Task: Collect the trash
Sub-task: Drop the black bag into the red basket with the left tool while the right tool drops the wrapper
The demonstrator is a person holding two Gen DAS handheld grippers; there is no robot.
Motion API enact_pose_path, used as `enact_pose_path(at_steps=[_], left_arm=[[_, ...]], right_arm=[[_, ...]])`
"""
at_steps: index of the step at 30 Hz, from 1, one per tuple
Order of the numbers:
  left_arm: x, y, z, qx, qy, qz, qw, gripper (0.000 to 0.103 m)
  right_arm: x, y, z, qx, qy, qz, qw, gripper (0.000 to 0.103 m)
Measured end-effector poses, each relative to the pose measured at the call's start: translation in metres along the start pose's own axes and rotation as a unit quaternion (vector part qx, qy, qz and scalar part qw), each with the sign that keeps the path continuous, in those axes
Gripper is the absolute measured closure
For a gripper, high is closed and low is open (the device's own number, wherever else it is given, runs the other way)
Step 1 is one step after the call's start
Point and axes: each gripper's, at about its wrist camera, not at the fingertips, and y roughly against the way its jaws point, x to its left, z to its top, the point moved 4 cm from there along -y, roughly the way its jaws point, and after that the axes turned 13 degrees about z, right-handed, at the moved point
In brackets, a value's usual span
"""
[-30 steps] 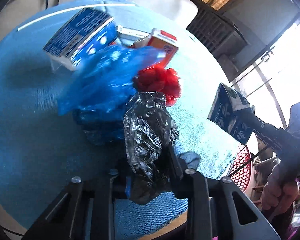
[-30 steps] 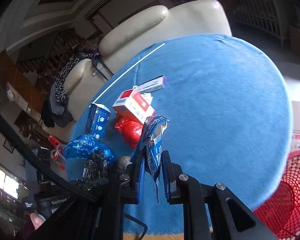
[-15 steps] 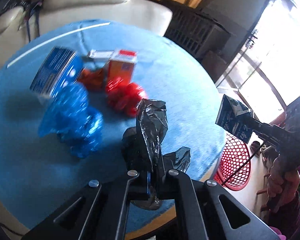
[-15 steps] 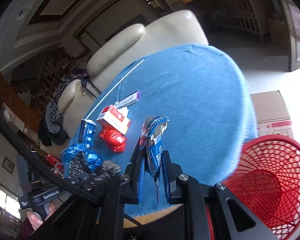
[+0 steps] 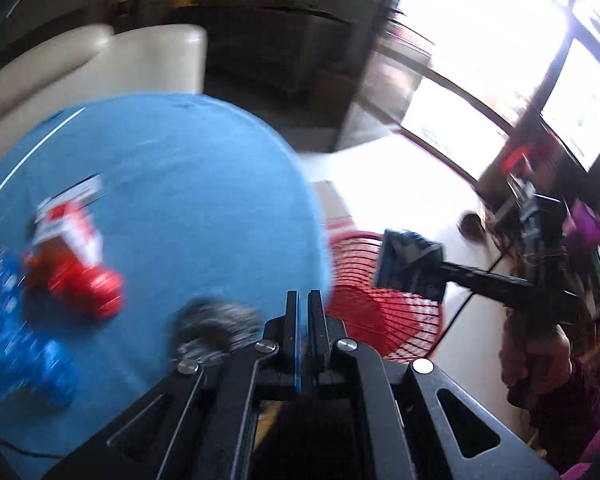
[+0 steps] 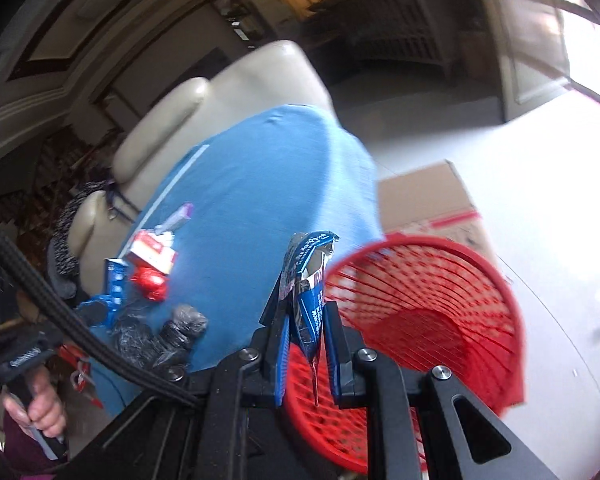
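My right gripper is shut on a blue foil snack wrapper that stands up between its fingers, right at the near rim of the red mesh basket on the floor. The left wrist view shows the same wrapper over the basket. My left gripper is shut over the table's edge, and nothing shows between its tips. A crumpled black plastic bag lies blurred on the blue tablecloth just left of those fingers.
More trash sits on the round table: a red-and-white carton, a red bag, a blue bag and a blue box. A cardboard box stands beyond the basket. A cream sofa is behind the table.
Both grippers swung right, off the trash pile toward the basket. The black bag that stood between the left fingers is now beside them. The right gripper kept the wrapper.
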Motion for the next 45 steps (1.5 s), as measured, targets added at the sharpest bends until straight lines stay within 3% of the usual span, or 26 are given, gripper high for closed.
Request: enact_pose_path(at_steps=[2,4,6,9,11,13,15,19,23,26,27,28,29,33,39,41,42,45], left_arm=[[-0.021,-0.009,0.005,-0.005,-0.031,-0.002,0.9995,0.1],[-0.027,-0.021,0.009,0.004,-0.029,-0.003,0.9996,0.1],[-0.019,-0.032,0.008,0.017,-0.016,0.006,0.9997,0.1],[0.005,-0.025,0.006,0.006,-0.004,0.029,0.9995,0.1],[0.024,-0.014,0.005,0.005,0.013,0.041,0.9991,0.087],[0.044,-0.003,0.004,-0.003,0.029,0.062,0.9977,0.045],[0.061,-0.001,-0.003,-0.004,0.043,0.082,0.9957,0.032],[0.068,-0.021,-0.022,0.043,0.063,0.078,0.9941,0.032],[0.06,-0.049,-0.047,0.082,0.038,0.1,0.9909,0.032],[0.055,-0.068,-0.059,0.108,0.036,0.093,0.9892,0.032],[0.054,-0.073,-0.062,0.117,0.032,0.102,0.9874,0.035],[0.053,-0.079,-0.064,0.123,0.03,0.102,0.9866,0.058],[0.053,-0.083,-0.067,0.132,0.034,0.093,0.9862,0.061],[0.044,-0.078,-0.059,0.113,0.021,0.102,0.9881,0.062],[-0.017,-0.061,-0.02,0.07,-0.039,0.027,0.9964,0.062],[-0.04,-0.062,-0.01,0.075,-0.05,-0.015,0.9959,0.059],[-0.05,-0.063,-0.006,0.079,-0.055,-0.029,0.9949,0.052],[-0.067,-0.059,0.004,0.062,-0.07,-0.039,0.9949,0.04]], right_arm=[[-0.015,0.009,-0.006,0.0,-0.016,-0.008,1.0,0.086],[-0.028,0.016,-0.012,0.0,-0.027,-0.017,0.999,0.086],[-0.038,0.02,-0.017,0.0,-0.035,-0.021,0.999,0.086],[-0.052,0.022,-0.021,0.005,-0.039,-0.036,0.999,0.086],[-0.062,0.018,-0.024,0.013,-0.05,-0.043,0.998,0.086],[-0.07,0.011,-0.027,0.025,-0.059,-0.05,0.997,0.083],[-0.08,0.002,-0.033,0.042,-0.074,-0.065,0.994,0.083],[-0.089,-0.008,-0.039,0.05,-0.113,-0.053,0.991,0.082],[-0.089,-0.007,-0.035,0.043,-0.118,-0.048,0.991,0.082],[-0.086,0.002,-0.029,0.028,-0.109,-0.047,0.993,0.082],[-0.086,0.005,-0.026,0.022,-0.109,-0.048,0.993,0.082],[-0.086,0.007,-0.025,0.018,-0.109,-0.047,0.993,0.082],[-0.086,0.009,-0.023,0.013,-0.11,-0.047,0.993,0.082],[-0.082,0.014,-0.02,-0.011,-0.092,-0.046,0.995,0.082],[-0.062,0.04,-0.005,-0.083,-0.034,-0.045,0.995,0.082],[-0.056,0.052,0.002,-0.109,-0.022,-0.049,0.993,0.082],[-0.054,0.059,0.005,-0.12,-0.017,-0.05,0.991,0.082],[-0.051,0.075,0.015,-0.144,-0.012,-0.043,0.989,0.082]])
